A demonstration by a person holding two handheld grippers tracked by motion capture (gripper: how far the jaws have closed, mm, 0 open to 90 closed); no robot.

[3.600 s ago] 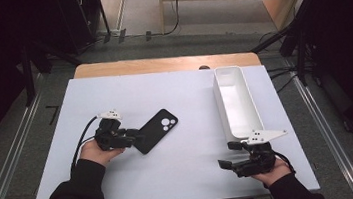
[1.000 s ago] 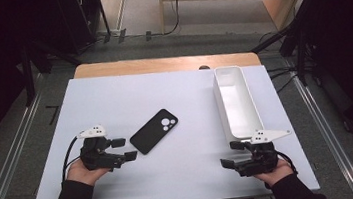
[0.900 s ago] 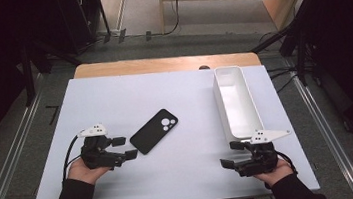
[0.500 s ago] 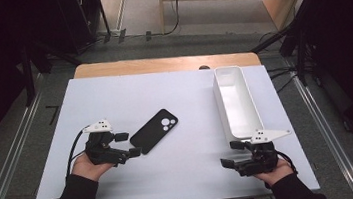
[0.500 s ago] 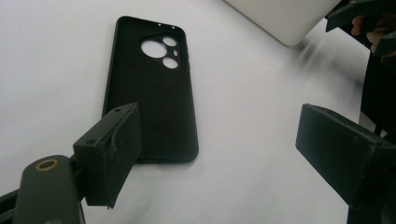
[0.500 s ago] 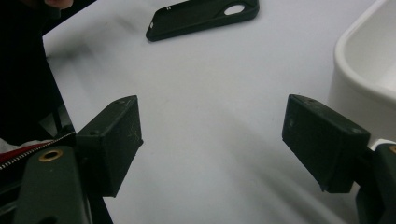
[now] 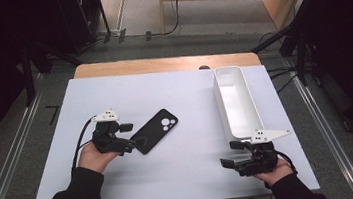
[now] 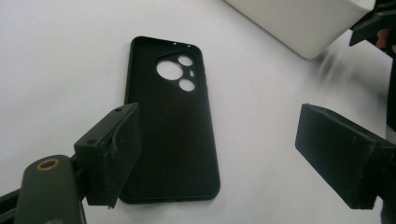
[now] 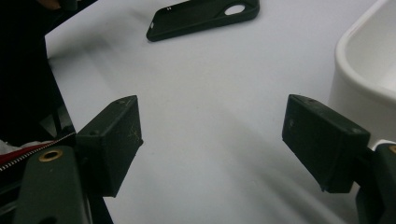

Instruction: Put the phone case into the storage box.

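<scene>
A black phone case (image 7: 156, 130) lies flat and slanted on the white table (image 7: 183, 179), left of centre, with its camera cut-outs at the far end. My left gripper (image 7: 129, 137) is open at the case's near end. In the left gripper view the case (image 8: 173, 126) lies between and beyond the jaws of that gripper (image 8: 219, 154), its near corner under the left jaw. My right gripper (image 7: 228, 155) is open and empty near the table's front right. In the right gripper view the case (image 9: 201, 16) lies far off, beyond that gripper (image 9: 212, 140).
A long white bin (image 7: 227, 68) stands along the table's right side, its near end just beyond the right gripper; its wall (image 9: 369, 60) is beside the right jaw. A wooden strip (image 7: 160, 63) runs behind the table. Metal rails flank it.
Over the last second the left gripper slid right and forward, back up to the case's near end. The case and the right gripper stayed put.
</scene>
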